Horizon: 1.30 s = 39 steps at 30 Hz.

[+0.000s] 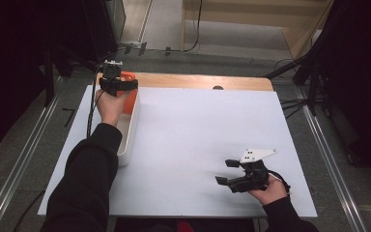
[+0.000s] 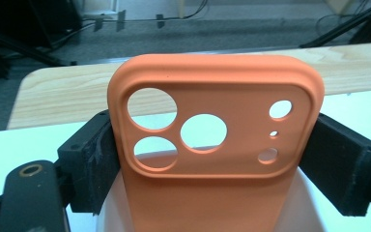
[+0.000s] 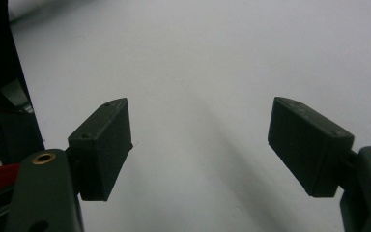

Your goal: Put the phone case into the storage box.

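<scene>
Clearly the orange phone case (image 2: 212,145) is the thing being handled: in the left gripper view it stands upright between the two black jaws, its camera cutouts facing the lens, and both pads press on its long edges. It sits at the far end of the white tray (image 1: 128,137), over the tray's hollow, at the left rear of the white table mat (image 1: 198,145). Whether its lower edge rests on the tray floor or hangs just clear is hard to say, since the bottom of the case runs out of the picture.

To do this step well, I would judge that the case should be kept vertical and square to the pads, gripped on its edges and not near the thin band around the cutouts, where soft silicone may buckle. Any lift or lowering ought to go straight along the tray wall so the case does not snag the rim.

From the high view, the left gripper (image 1: 112,79) is held out far forward, the sleeved forearm stretched along the tray, the jaws pointing away from the person. The right gripper (image 1: 229,171) rests low near the table's front right corner, aimed leftward across the mat, its jaws wide apart with nothing between them.
</scene>
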Tool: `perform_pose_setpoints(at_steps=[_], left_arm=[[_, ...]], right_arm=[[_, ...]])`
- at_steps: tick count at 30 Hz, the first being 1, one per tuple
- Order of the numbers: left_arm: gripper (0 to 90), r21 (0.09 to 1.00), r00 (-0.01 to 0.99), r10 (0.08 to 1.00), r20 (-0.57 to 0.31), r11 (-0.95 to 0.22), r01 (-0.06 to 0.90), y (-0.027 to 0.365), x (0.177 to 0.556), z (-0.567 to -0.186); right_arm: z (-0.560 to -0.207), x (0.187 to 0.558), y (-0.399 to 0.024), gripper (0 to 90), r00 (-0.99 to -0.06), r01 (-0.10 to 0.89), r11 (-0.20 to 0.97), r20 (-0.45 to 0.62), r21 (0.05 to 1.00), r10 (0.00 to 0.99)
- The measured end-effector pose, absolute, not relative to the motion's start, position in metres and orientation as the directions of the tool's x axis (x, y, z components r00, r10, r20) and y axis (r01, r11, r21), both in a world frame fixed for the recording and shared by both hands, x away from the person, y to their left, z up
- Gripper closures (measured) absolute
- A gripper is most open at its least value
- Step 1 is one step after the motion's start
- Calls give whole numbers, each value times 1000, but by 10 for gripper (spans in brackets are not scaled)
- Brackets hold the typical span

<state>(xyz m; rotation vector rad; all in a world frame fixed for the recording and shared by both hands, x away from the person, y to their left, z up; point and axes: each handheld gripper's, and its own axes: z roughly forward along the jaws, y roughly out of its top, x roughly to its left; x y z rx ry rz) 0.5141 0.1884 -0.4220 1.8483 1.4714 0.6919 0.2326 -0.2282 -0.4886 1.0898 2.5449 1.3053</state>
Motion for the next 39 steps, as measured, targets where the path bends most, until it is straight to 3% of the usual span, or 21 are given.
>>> perform_pose_setpoints(at_steps=[7,31,39], left_arm=[[79,789,223,975,6,-141,598,188,513,-419],[81,797,265,962,-58,-115,593,205,500,-387],[81,767,283,952,-121,-91,636,213,495,-379]], right_arm=[[-489,233,-228,223,-744,556,385,235,737,626],[-490,234,-227,223,-747,557,391,237,732,620],[-490,234,-228,223,-746,557,390,236,733,623]])
